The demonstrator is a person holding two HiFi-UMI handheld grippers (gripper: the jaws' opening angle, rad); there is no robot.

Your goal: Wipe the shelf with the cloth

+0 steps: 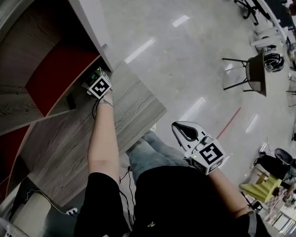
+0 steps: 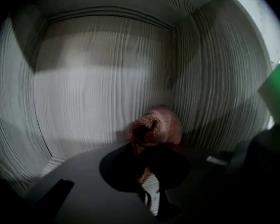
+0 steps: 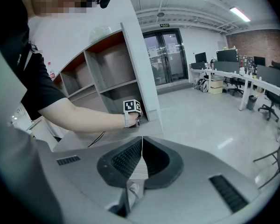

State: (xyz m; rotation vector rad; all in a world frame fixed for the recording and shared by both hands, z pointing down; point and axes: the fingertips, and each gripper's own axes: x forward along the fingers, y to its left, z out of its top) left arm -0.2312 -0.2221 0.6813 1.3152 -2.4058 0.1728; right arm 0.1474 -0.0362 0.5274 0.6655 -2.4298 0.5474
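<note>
**Operator:** Where's the cloth?

**Spotter:** In your left gripper (image 2: 147, 143). Its jaws are clamped on the cloth (image 2: 155, 125), a pinkish, fuzzy wad bunched at their tips.

**Operator:** And where is that gripper?

**Spotter:** Inside a compartment of the shelf (image 3: 107, 64). In the head view your left arm (image 1: 101, 142) stretches forward over the wood-grain ledge (image 1: 135, 102). The cube (image 1: 98, 84) sits right at the compartment's mouth, just beside the white upright (image 1: 86, 14). In that view the jaws are out of sight inside the opening.

**Operator:** What does the left gripper view show?

**Spotter:** Pale wood-grain all round you: a back wall (image 2: 102, 87), a right wall (image 2: 210, 78) and a top (image 2: 130, 3). You hold the cloth low, in front of the corner where the back wall meets the right wall. It's blurred, so I can't tell whether it touches the wood.

**Operator:** And my right gripper?

**Spotter:** Your right gripper (image 3: 141, 148) has its jaws pressed together with nothing between them. You hold it in the air close to your body, well apart from the shelf, over the glossy floor (image 1: 187, 53). Its view looks across at your left arm and the cube at the shelf.

**Operator:** Anything else around?

**Spotter:** Red panels (image 1: 56, 73) show inside the shelf on your left. Desks (image 3: 233, 76) stand far off across the floor.
</note>
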